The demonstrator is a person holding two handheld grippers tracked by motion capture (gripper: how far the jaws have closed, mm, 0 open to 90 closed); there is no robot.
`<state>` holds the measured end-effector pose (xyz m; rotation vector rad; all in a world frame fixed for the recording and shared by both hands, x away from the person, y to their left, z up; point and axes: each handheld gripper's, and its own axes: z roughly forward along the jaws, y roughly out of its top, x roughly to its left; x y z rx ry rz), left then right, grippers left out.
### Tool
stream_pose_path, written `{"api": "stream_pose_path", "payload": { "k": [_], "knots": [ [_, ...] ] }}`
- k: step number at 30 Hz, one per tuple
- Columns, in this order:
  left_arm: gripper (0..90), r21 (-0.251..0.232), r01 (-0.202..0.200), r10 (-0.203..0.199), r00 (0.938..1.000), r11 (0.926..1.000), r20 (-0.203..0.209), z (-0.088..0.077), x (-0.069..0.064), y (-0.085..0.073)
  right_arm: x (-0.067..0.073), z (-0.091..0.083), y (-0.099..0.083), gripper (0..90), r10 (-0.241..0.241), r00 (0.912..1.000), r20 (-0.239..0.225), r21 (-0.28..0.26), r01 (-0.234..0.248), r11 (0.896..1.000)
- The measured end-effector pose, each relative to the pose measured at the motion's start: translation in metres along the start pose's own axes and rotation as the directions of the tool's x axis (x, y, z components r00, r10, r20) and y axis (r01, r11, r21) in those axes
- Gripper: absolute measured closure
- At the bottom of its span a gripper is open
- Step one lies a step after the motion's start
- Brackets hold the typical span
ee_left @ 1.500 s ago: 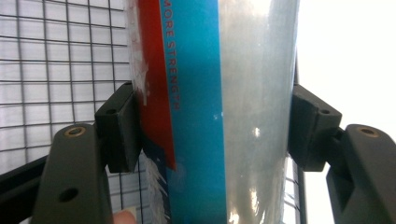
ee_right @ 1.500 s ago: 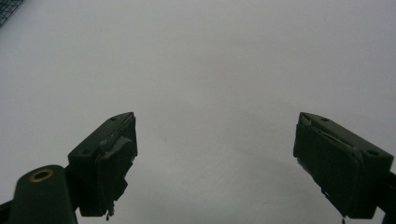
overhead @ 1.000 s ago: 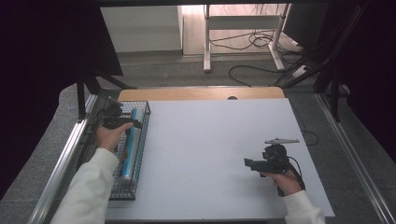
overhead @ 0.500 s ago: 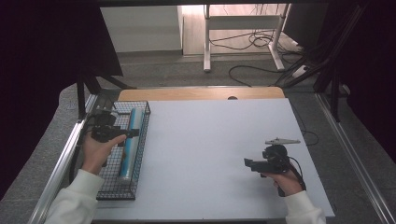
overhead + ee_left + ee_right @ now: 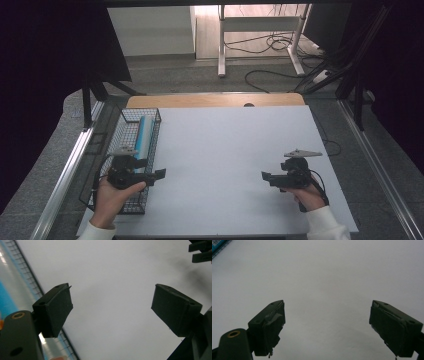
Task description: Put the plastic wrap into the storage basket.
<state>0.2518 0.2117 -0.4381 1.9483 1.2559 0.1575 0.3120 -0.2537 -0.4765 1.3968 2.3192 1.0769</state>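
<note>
At the far left of the table point(image 5: 235, 150) we are looking at a wire basket point(image 5: 127, 150) sitting along the left edge, and a long blue tube point(image 5: 146, 137) is lying inside it against its right wall. The tube is pointing straight away from us, so its long side is running along the basket. Our left gripper point(image 5: 159, 173) is hovering over the near end of the basket, with its tips poking out to the right over the white table, and the tube is lying farther off, behind it and a bit to its left. In the left gripper view its jaws have just been closing a little, but they are standing apart with nothing between them, and the basket wire and the tube point(image 5: 6, 293) are showing at the left edge. The left hand is much nearer to the tube, so we think it is the one to reach in, coming down from above because the basket walls are blocking the sides. The middle of the table is giving lots of room to move. Far over on the right, our right gripper point(image 5: 264, 176) is resting low near the right edge, pointing left, with its jaws wide apart and holding nothing.
</note>
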Motion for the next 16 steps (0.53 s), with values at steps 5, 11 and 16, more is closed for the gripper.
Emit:
{"api": "stream_pose_path", "payload": {
  "k": [5,11,16],
  "knots": [
    [16.6,0.019,-0.018,0.018,0.9996,0.9996,0.020,0.016,-0.007,-0.002,0.003,0.000,-0.001,13.6,-0.022,0.9997,-0.014,-0.014,0.022,1.000],
    [17.0,0.027,-0.034,0.034,0.9993,0.9991,0.014,0.027,-0.011,-0.002,0.002,-0.003,-0.001,13.3,-0.035,0.9992,-0.018,-0.035,0.035,0.999],
    [17.1,0.037,-0.037,0.036,0.9993,0.9986,0.008,0.029,-0.012,-0.004,0.002,-0.004,-0.001,12.4,-0.067,0.9977,-0.008,-0.057,0.066,0.996]
  ]
}}
